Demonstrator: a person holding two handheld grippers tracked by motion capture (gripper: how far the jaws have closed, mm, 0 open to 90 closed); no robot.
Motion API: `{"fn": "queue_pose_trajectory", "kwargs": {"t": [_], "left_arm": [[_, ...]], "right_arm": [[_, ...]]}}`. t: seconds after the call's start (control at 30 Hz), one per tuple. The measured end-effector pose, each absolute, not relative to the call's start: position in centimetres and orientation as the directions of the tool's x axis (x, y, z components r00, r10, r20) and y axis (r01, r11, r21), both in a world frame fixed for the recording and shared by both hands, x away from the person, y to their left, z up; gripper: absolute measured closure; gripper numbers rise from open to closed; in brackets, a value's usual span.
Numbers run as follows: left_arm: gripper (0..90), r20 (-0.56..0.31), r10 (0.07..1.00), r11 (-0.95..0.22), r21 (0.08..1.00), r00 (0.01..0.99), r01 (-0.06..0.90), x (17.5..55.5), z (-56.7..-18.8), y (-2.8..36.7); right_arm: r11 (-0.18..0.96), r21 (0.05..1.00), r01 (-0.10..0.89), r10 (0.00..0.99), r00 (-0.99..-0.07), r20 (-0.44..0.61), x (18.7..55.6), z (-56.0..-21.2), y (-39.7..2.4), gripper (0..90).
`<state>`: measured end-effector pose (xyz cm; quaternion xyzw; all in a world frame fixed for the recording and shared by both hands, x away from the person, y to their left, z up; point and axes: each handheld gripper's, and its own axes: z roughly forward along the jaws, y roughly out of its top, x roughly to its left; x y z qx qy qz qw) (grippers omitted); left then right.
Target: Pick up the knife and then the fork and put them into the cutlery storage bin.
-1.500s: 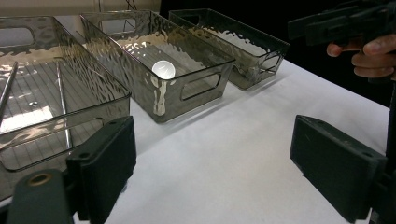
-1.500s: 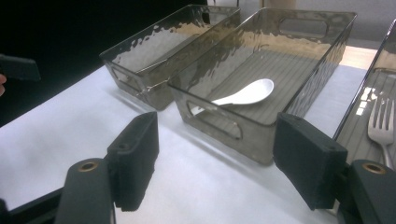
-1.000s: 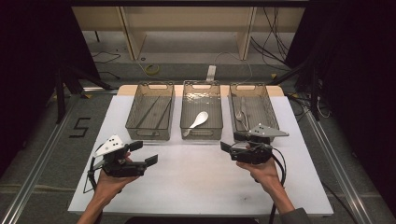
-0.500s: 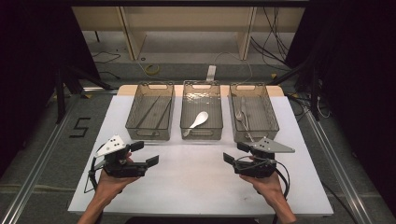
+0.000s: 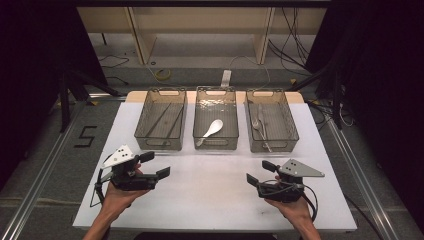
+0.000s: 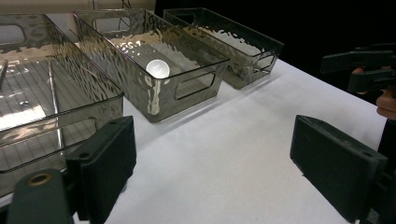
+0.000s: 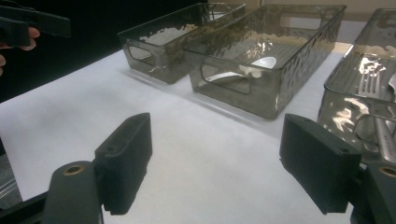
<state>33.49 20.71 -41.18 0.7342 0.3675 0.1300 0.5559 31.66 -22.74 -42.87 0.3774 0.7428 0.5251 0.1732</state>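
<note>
Left gripper (image 5: 154,165) hovering over white worktop (image 5: 210,200), fingers apart, nothing between; right gripper (image 5: 261,172) fingers just opening wider, empty, near fork bin (image 5: 292,131).

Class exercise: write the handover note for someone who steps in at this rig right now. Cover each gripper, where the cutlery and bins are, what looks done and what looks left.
Left gripper: open, empty, above the white table in front of the left bin.
Right gripper: jaws have just been opening, nothing between them, above the table in front of the right bin.
Bins: left holds thin dark sticks, middle bin a white spoon, right a fork and other metal cutlery.
Done: cutlery looks sorted by kind.
Left: probably nothing; no loose cutlery on the table.
</note>
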Motion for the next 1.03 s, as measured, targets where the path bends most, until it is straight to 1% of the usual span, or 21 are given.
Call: {"fn": "queue_pose_trajectory", "kwargs": {"t": [0.17, 0.3, 0.37, 1.03], "left_arm": [[13.7, -0.224, 0.681, -0.109, 0.910, 0.697, 0.399, 33.41, -41.19, 20.77], [13.8, -0.223, 0.680, -0.108, 0.912, 0.699, 0.396, 33.32, -41.21, 20.69], [13.8, -0.222, 0.678, -0.112, 0.911, 0.701, 0.397, 33.34, -41.22, 20.65], [13.8, -0.219, 0.676, -0.119, 0.910, 0.704, 0.397, 33.36, -41.25, 20.52]], "right_arm": [[0.167, 0.908, 0.383, 0.750, -0.647, 0.135, 31.38, -43.07, -22.98, 25.1], [0.153, 0.902, 0.403, 0.747, -0.645, 0.161, 31.18, -43.14, -23.18, 24.3], [0.161, 0.903, 0.398, 0.754, -0.641, 0.148, 31.10, -43.16, -23.23, 24.1], [0.175, 0.901, 0.397, 0.761, -0.635, 0.132, 31.14, -43.17, -23.29, 23.8]]}}
